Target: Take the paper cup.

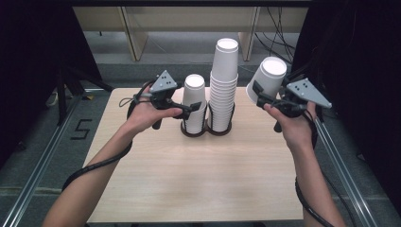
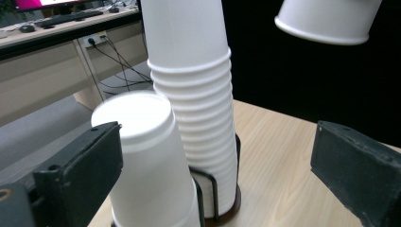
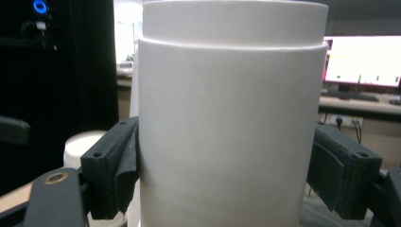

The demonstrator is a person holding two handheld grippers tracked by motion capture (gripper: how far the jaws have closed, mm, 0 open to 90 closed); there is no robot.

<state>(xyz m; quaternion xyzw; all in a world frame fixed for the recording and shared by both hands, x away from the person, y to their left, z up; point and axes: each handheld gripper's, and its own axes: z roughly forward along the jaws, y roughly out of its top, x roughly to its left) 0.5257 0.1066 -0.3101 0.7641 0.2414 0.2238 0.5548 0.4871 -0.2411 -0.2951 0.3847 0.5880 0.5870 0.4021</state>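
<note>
Two stacks of upside-down white paper cups stand in a black wire holder [image 1: 218, 132] at the back middle of the table: a short stack [image 1: 195, 94] on the left and a tall stack [image 1: 223, 80] on the right. My left gripper [image 1: 196, 108] is open at the short stack's left side. In the left gripper view the short stack [image 2: 146, 161] sits just inside one jaw, with the tall stack [image 2: 194, 94] behind it. My right gripper [image 1: 264, 94] is shut on a single upturned cup [image 1: 268, 75], held tilted in the air to the right of the tall stack. Its pads [image 3: 120, 161] press on the cup's wall [image 3: 231, 132].
The wooden table [image 1: 198, 179] has bare room in front of the holder. Black curtains hang on both sides. Pale wooden furniture legs [image 1: 135, 38] and cables [image 1: 276, 33] lie beyond the far edge, and metal floor rails [image 1: 47, 146] run beside the table.
</note>
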